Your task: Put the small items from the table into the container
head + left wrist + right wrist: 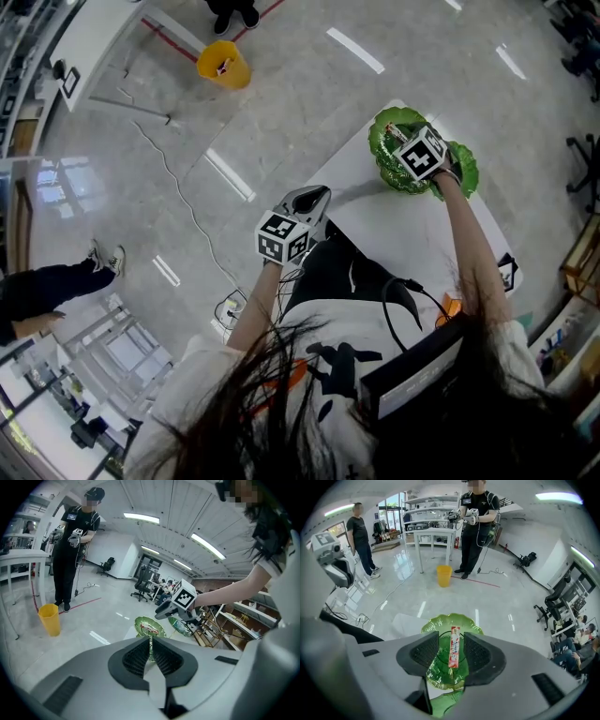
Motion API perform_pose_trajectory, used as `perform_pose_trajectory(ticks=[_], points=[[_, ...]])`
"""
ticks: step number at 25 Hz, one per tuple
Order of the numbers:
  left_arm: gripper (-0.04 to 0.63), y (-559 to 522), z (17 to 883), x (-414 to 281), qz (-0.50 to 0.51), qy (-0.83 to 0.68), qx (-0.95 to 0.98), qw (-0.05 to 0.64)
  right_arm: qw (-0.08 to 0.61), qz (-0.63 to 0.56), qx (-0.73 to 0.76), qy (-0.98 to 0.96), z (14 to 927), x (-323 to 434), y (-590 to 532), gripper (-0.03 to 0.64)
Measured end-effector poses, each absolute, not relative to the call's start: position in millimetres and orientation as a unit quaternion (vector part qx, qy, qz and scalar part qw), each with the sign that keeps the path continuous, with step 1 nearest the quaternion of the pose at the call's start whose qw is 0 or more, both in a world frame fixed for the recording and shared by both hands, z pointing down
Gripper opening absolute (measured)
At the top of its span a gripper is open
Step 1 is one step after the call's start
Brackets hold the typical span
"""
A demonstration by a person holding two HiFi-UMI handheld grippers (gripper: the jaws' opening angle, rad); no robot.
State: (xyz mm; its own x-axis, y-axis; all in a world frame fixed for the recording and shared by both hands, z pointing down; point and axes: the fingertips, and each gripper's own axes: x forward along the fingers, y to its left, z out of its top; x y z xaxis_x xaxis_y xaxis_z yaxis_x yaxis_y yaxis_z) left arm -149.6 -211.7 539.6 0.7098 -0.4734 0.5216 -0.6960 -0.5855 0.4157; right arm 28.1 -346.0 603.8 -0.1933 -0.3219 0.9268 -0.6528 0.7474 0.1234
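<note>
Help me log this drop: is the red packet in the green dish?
In. The red packet lies inside the green dish; the jaws of the right gripper stand apart.

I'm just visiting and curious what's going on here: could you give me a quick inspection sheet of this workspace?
Surface: white table.
Job's things: red snack packet lying in the green dish.
Clutter: second green dish alongside.
Grippers: right gripper above the dish, jaws open, gripping nothing; left gripper nearly shut, empty.
Cables: white cable across the floor.
Surroundings: yellow bin, standing people, office chairs.
</note>
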Motion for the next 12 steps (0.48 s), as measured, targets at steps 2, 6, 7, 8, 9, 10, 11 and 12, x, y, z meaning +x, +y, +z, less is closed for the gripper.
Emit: perform_pose_trajectory(ticks=[2,6,7,8,9,10,11,12], points=[[0.011,-208.5,537.6,-151.5,0.180,-0.333,0.874,0.306,0.527,0.151,0.334,-0.767,590.5,22.7,-341.8,0.169],[0.011,-196.5,534.2,-152.0,0.177,-0.323,0.877,0.307,0.474,0.182,0.364,-0.781,571.0,14.3,-324.8,0.169],[0.011,-193.0,532.9,-151.6,0.176,-0.320,0.879,0.307,0.464,0.189,0.371,-0.782,567.6,13.1,-319.4,0.169],[0.011,-189.5,531.6,-151.2,0.176,-0.316,0.881,0.307,0.456,0.194,0.378,-0.782,564.4,12.2,-313.4,0.169],[0.011,-186.1,530.7,-150.8,0.175,-0.312,0.882,0.306,0.450,0.200,0.384,-0.781,561.9,11.5,-306.6,0.169],[0.011,-182.9,530.2,-150.2,0.176,-0.307,0.884,0.305,0.445,0.205,0.390,-0.780,560.3,11.1,-299.5,0.167],[0.011,-179.8,530.3,-149.4,0.176,-0.302,0.886,0.305,0.438,0.212,0.397,-0.779,559.3,10.9,-292.0,0.167],[0.011,-176.8,530.7,-148.5,0.178,-0.296,0.888,0.305,0.429,0.221,0.404,-0.777,558.6,10.8,-284.2,0.167]])
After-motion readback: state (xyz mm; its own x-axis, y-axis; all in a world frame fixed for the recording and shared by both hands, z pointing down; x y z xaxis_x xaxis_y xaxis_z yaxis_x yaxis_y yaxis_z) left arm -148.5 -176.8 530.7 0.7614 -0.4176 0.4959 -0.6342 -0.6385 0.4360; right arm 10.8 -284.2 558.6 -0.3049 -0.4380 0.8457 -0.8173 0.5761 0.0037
